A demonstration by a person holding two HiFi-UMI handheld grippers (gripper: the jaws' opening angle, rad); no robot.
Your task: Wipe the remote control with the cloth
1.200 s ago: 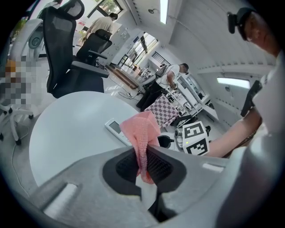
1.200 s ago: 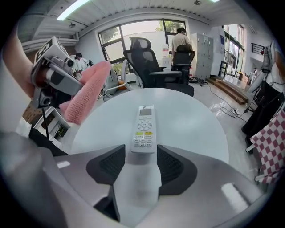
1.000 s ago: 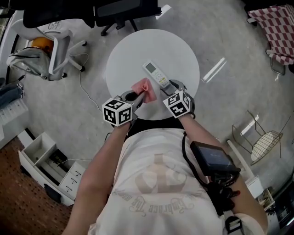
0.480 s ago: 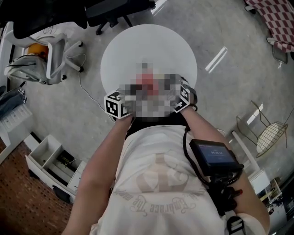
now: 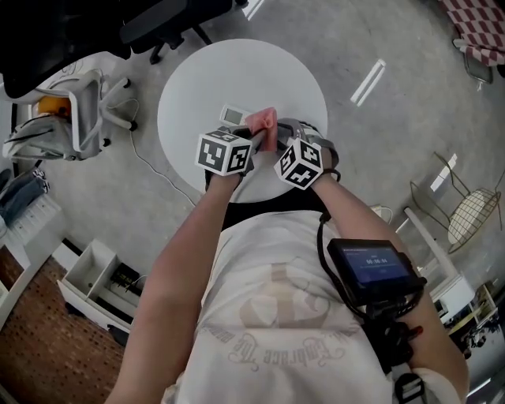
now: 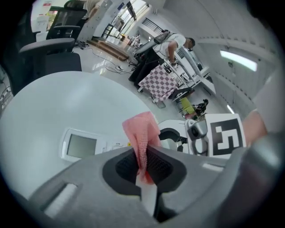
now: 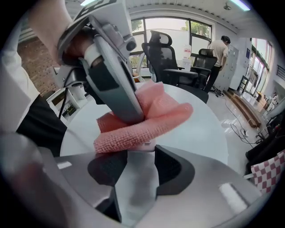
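On the round white table [image 5: 197, 75], the white remote control [image 5: 234, 116] shows its screen end to the left of the pink cloth [image 5: 263, 122]. My left gripper [image 5: 251, 136] is shut on the cloth [image 6: 141, 133], which stands up from its jaws just above the remote [image 6: 82, 146]. My right gripper [image 5: 284, 136] is shut on the remote's near end [image 7: 135, 178], which fills the gap between its pads. In the right gripper view the cloth [image 7: 147, 122] lies folded across the remote, with a left gripper finger [image 7: 116, 84] pressing down into it.
A white chair [image 5: 83, 106] stands left of the table and a black office chair [image 5: 158, 24] behind it. A white drawer unit [image 5: 87, 284] sits lower left, a wire chair [image 5: 469, 213] at the right. A person [image 7: 219, 49] stands far off.
The left gripper has carried the cloth from beside the remote onto it. The right gripper, earlier at the remote's near end, now grips it. The remote has turned towards the left.
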